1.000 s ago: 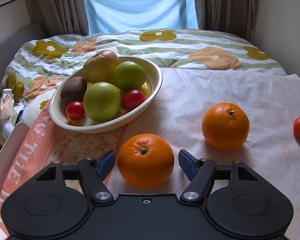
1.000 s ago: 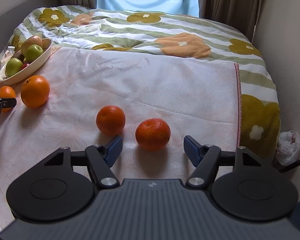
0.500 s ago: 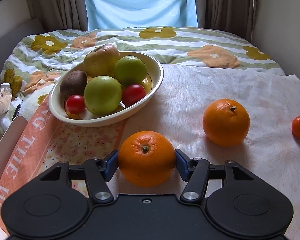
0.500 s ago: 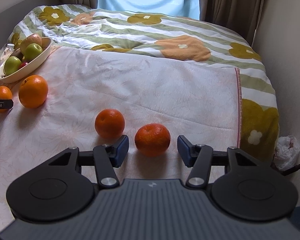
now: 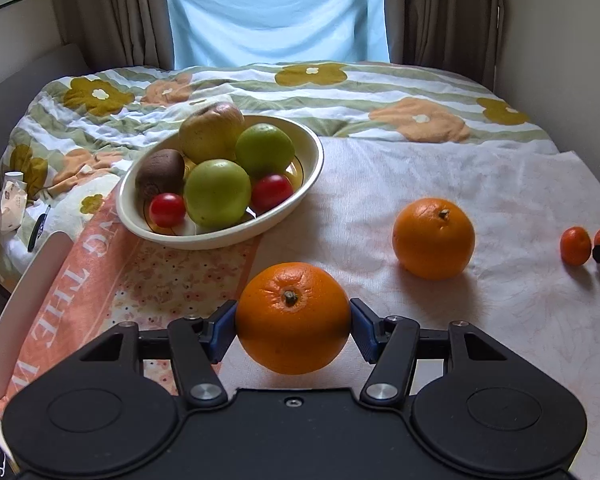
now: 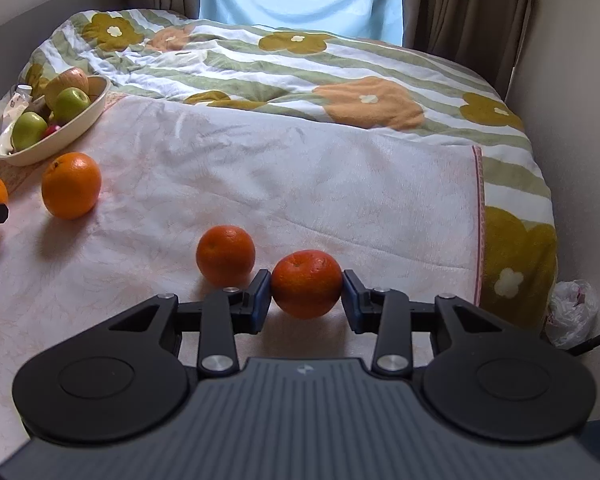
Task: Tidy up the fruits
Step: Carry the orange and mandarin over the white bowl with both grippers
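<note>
Both my grippers are clamped on fruit right of the bowl [image 5: 300, 196]: left gripper [image 5: 293, 326] on an orange [image 5: 293, 318], right gripper [image 6: 305, 295] on a tangerine [image 6: 306, 283].

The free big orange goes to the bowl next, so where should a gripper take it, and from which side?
Grip the loose orange across its widest middle, pads on its left and right flanks, coming in low from the near side. It is round with its stem tilted up and back, so the flanks are bare; the bowl stands well to its left.
</note>
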Motion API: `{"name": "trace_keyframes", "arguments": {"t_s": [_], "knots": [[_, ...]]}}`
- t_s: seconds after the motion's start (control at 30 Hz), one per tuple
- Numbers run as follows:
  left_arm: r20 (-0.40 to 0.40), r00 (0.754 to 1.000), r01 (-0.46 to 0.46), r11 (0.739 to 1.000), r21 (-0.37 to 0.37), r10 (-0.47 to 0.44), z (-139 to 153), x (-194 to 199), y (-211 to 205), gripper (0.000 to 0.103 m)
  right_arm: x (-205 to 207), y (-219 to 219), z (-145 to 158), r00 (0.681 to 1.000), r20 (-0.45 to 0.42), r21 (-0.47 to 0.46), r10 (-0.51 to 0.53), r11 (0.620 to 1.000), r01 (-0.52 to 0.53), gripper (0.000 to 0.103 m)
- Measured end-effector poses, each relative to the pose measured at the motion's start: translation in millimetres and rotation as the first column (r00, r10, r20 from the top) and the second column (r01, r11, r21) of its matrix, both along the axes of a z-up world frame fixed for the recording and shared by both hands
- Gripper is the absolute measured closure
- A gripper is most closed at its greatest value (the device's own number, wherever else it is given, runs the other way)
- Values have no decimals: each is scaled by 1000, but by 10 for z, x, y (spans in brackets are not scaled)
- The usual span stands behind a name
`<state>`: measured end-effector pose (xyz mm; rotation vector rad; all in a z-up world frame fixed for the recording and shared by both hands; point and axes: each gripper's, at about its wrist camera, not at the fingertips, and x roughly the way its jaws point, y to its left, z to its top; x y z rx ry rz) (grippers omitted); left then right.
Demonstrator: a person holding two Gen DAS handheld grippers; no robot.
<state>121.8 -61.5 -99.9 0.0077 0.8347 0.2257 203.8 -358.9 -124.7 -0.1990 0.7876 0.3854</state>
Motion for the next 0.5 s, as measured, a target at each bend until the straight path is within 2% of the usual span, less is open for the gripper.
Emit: {"name": "trace_keyframes", "arguments": {"t_s": [0.5], "knots": [[86, 996, -35, 999, -28, 37, 685, -382, 63, 40, -289, 214, 680, 999, 19, 47, 25, 999, -26, 51]]}}
